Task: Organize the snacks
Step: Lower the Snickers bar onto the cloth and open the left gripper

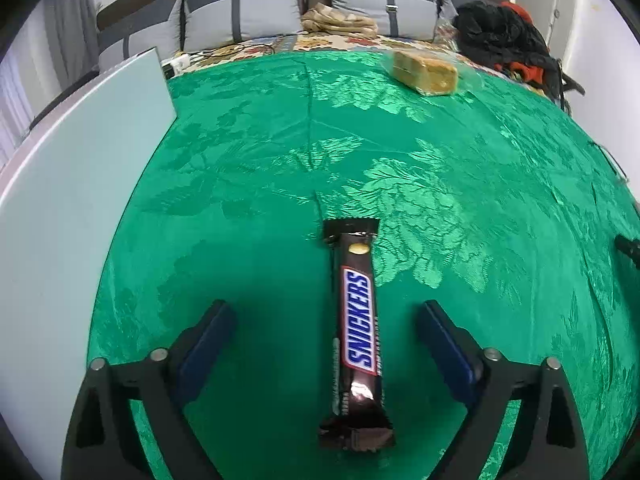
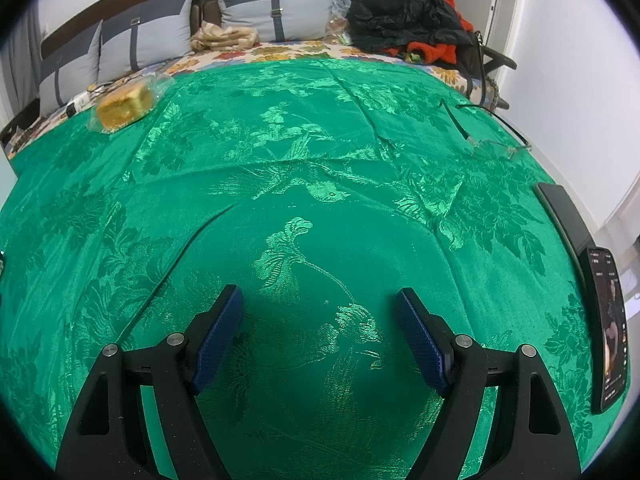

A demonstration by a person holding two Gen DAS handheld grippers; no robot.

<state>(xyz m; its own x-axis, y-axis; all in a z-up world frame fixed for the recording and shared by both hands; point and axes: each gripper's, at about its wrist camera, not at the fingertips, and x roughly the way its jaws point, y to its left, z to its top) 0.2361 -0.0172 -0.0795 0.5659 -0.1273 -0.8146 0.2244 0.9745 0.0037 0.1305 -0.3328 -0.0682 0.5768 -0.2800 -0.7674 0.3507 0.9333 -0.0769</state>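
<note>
Between my left gripper [image 1: 326, 316], jaws wide apart, lies a dark brown wrapped chocolate bar [image 1: 358, 336] reading "SNICKERS", flat on the green floral brocade cloth [image 1: 460, 184], touching neither pad. My right gripper [image 2: 320, 304] also stands spread, over bare cloth. Farther off sits a yellow cake slab in clear plastic wrap [image 2: 124, 106].

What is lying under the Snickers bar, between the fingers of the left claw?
The Snickers bar lies flat on the green patterned cloth, between the open left claw, whose pads do not touch it. What the cloth covers beneath cannot be seen.
</note>
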